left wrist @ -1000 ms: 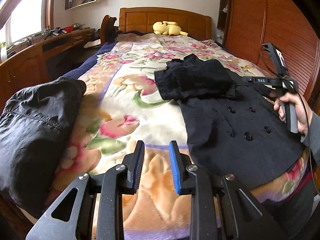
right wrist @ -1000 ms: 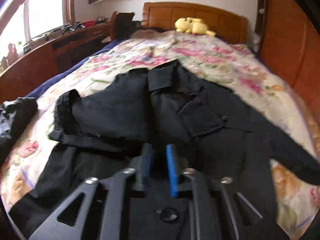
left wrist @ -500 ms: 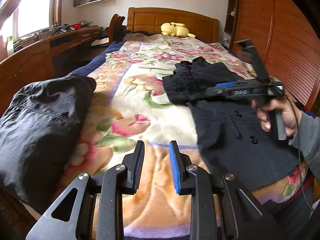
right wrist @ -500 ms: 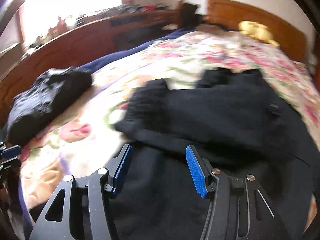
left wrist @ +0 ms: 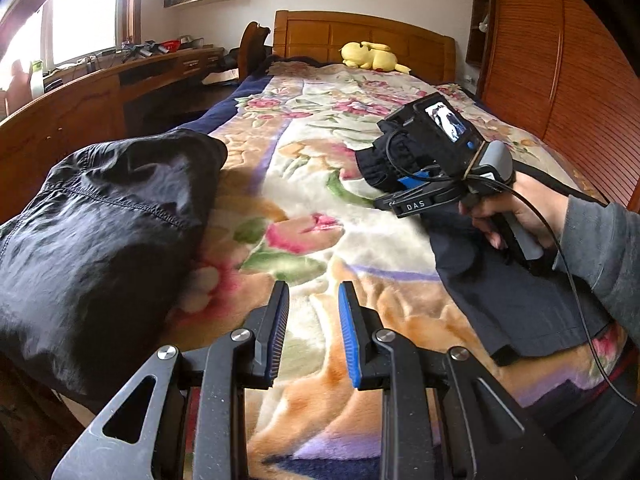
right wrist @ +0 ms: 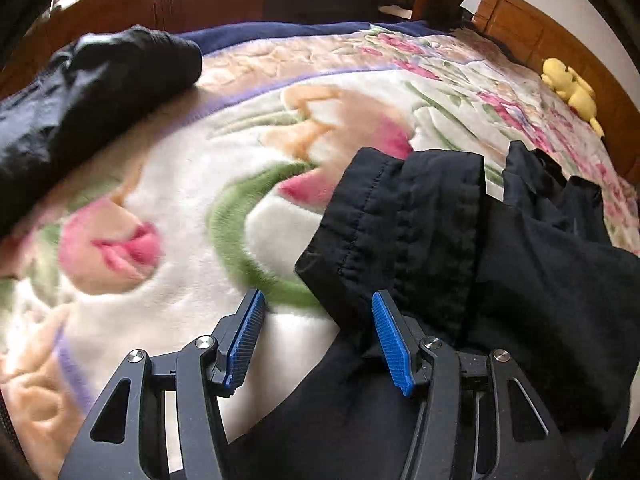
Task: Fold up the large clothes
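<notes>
Black fabric identifies the coat (right wrist: pixel 460 280), which lies on the right side of the bed (left wrist: pixel 320 208) over a floral blanket (right wrist: pixel 180 208), with one cuff (right wrist: pixel 400 216) folded across toward the bed's middle. The right hand-held gripper (right wrist: pixel 318 340) points down at the near edge of that cuff; its jaws have just been opening and now stand apart, the right pad (right wrist: pixel 390 344) over the fabric and the left pad over bare blanket, nothing gripped. The left hand-held gripper (left wrist: pixel 312 332) hangs above the near blanket, jaws narrowly parted and empty. A second dark garment (left wrist: pixel 100 232) lies bunched at the left edge of the bed. A yellow plush toy (left wrist: pixel 370 55) rests at the far headboard (left wrist: pixel 360 40).
</notes>
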A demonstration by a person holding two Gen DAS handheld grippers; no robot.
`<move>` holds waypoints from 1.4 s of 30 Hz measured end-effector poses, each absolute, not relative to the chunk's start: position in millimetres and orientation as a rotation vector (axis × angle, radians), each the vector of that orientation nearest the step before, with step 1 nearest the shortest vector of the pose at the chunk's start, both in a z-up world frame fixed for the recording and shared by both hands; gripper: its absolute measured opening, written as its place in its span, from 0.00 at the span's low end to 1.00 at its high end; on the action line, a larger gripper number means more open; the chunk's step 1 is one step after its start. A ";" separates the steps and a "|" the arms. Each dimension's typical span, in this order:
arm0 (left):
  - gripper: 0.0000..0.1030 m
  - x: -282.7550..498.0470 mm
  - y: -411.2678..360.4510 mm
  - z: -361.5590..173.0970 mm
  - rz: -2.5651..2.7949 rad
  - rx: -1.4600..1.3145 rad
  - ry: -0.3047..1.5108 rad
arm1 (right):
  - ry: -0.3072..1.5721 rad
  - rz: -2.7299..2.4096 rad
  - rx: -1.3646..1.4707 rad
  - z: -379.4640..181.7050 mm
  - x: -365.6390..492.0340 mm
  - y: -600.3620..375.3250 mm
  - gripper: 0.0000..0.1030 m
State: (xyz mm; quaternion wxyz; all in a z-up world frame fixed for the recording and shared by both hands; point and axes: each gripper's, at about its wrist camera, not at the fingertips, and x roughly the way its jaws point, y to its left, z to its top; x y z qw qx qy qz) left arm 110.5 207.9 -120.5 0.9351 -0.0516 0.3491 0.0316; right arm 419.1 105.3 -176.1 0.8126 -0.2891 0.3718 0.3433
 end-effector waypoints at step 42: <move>0.26 129.4 81.0 -86.3 -0.103 -0.023 0.685 | 0.551 0.407 0.108 -101.3 264.2 -200.1 0.05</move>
